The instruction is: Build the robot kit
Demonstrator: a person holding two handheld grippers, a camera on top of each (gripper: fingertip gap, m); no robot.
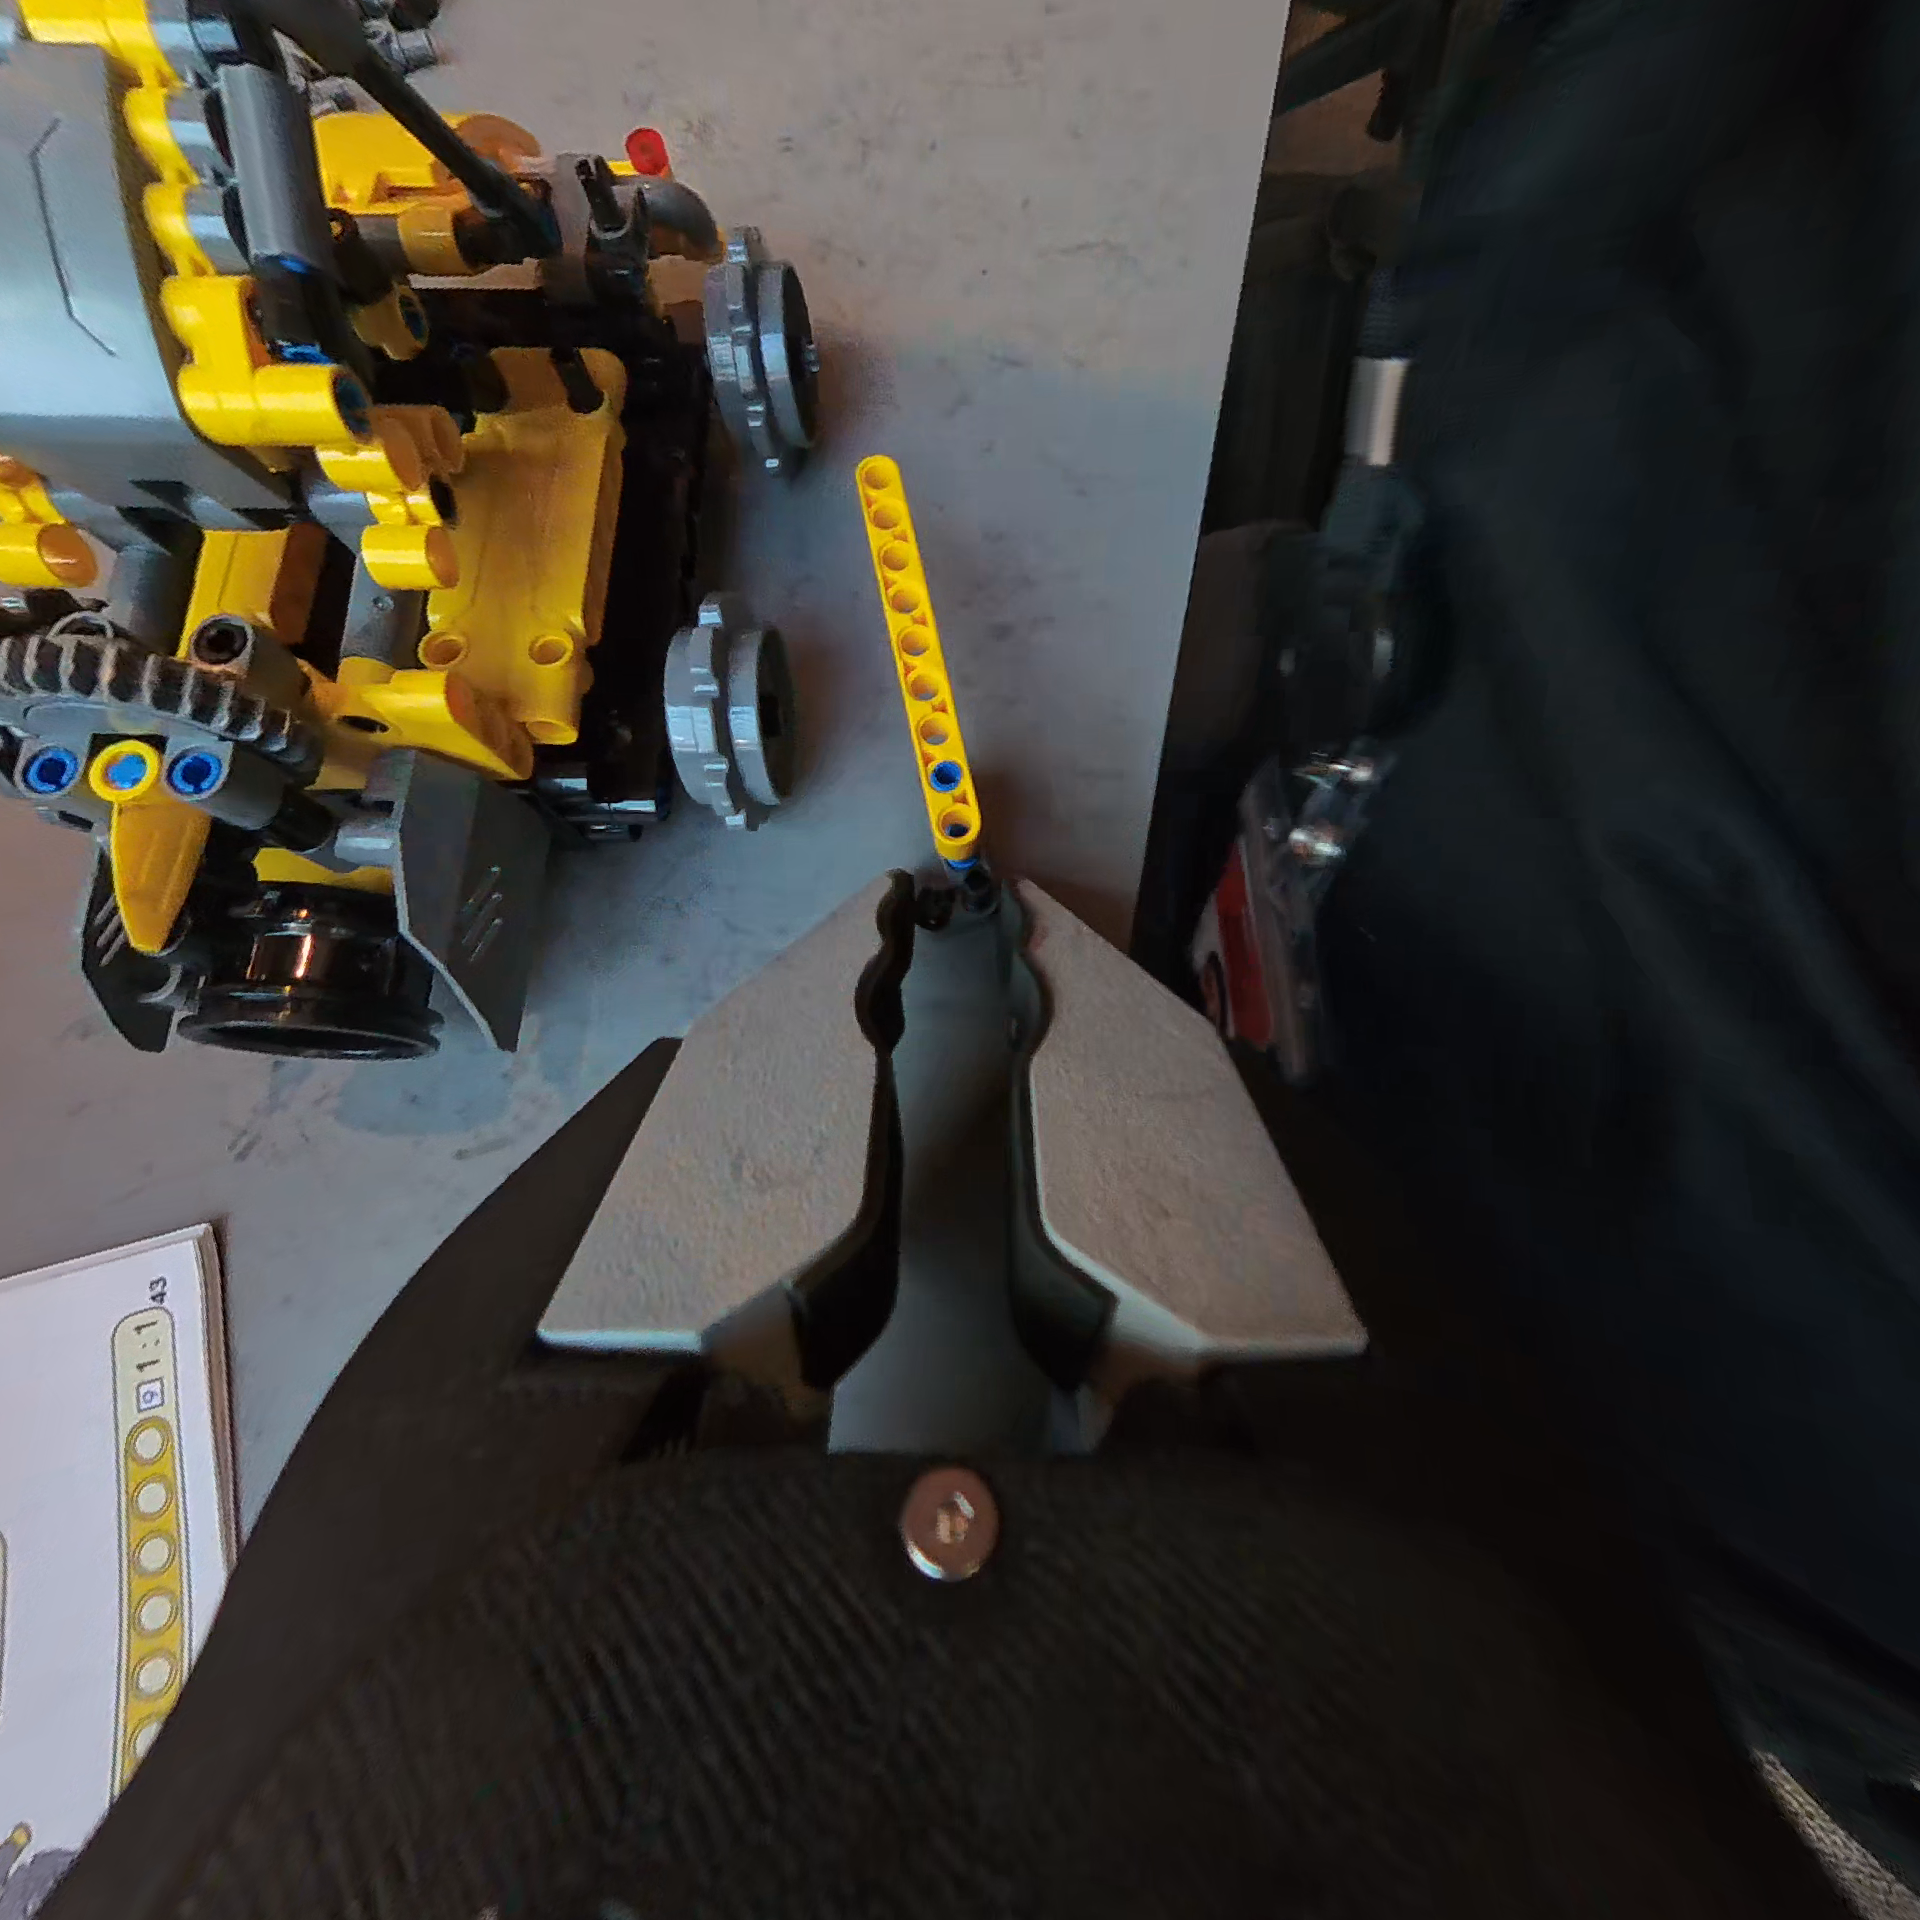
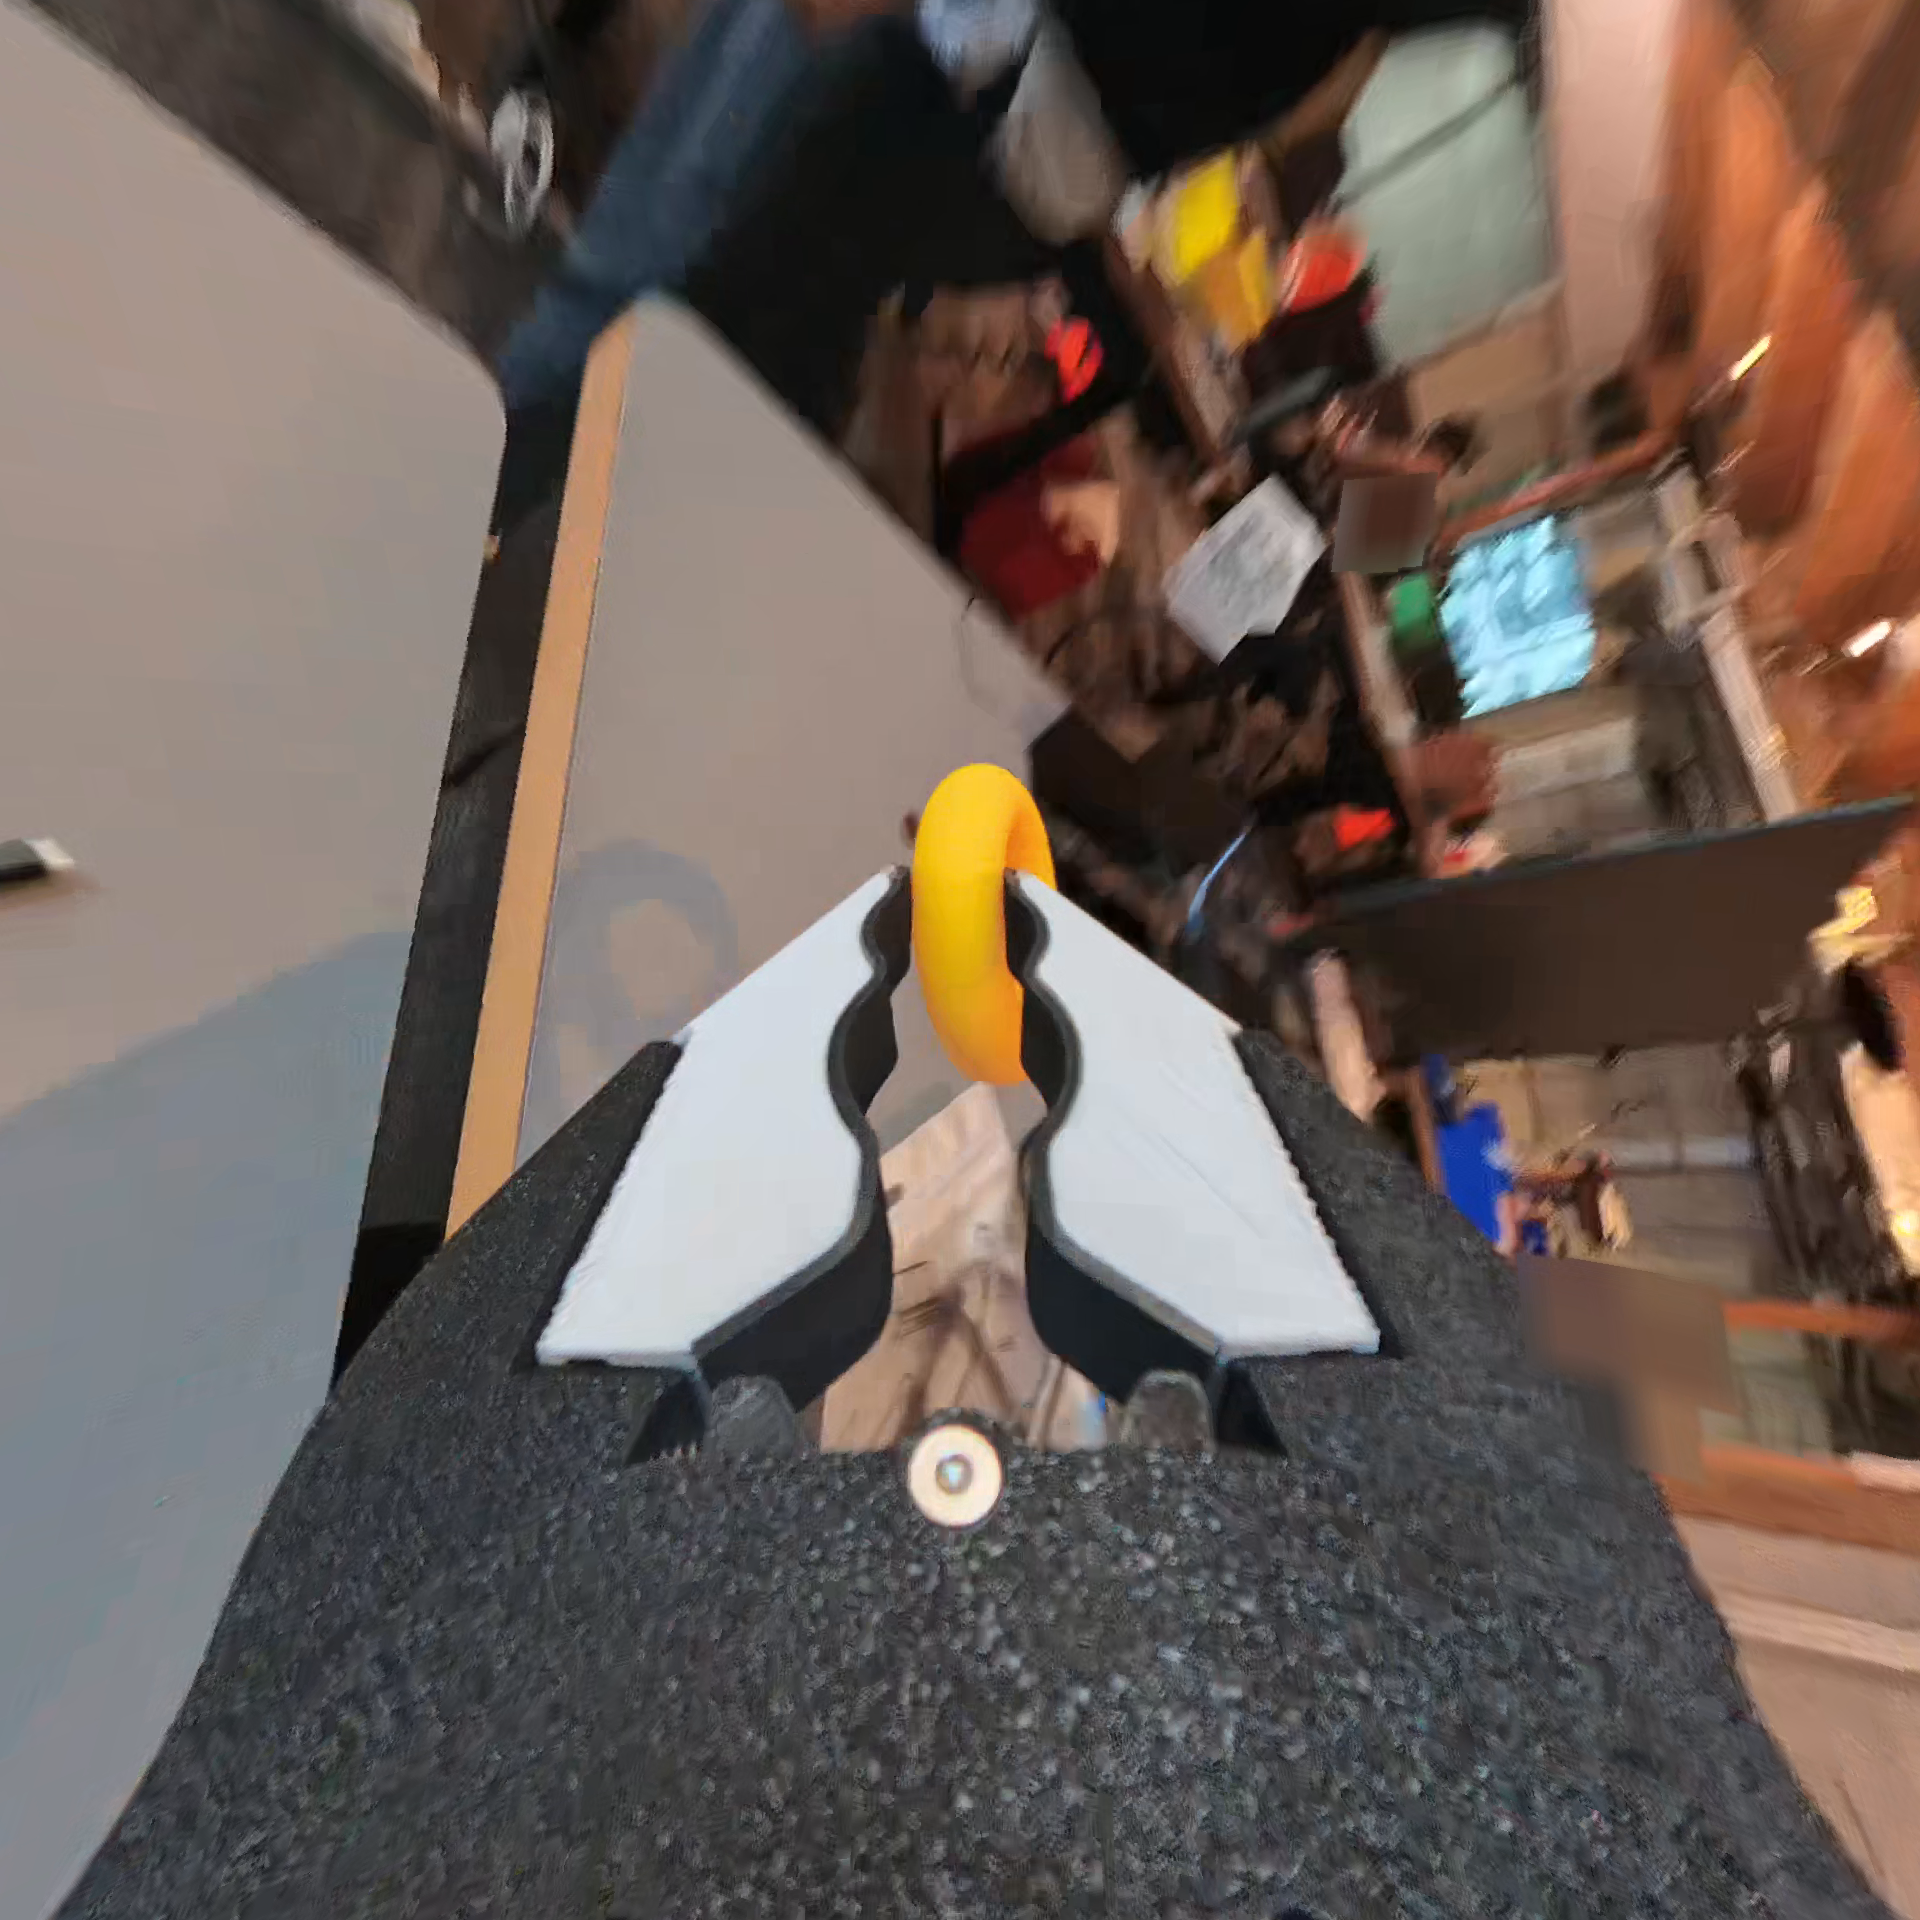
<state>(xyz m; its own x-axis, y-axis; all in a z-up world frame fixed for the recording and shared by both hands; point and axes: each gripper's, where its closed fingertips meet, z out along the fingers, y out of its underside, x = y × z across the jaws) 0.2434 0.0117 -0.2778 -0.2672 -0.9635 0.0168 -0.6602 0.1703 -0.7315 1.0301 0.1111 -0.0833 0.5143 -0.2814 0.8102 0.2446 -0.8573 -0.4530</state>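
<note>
My left gripper's (image 1: 954, 896) fingers are pinched down on a small dark pin at the near end of a yellow holed beam (image 1: 918, 646), which runs away from the tips toward twelve o'clock over the grey table (image 1: 1039, 260). My right gripper's (image 2: 958, 883) fingers are clamped either side of an orange ring (image 2: 961, 935), held on edge between the pads, well above a pale tabletop (image 2: 208, 520), and the room behind it is all blur. Now, biggest first in the left wrist view: the yellow and grey brick-built vehicle (image 1: 343, 499) fills the ten o'clock corner, standing on the table, apart from the beam. At three o'clock, off the table edge, a person in dark clothing (image 1: 1662, 935). Down at eight o'clock, the corner of an open instruction booklet (image 1: 104, 1507) lies flat. Two grey wheel hubs (image 1: 764, 348) face the beam from the vehicle's side, near but not touching. Smallest, a red stud (image 1: 646, 149) at eleven o'clock, by the vehicle's far end.
</note>
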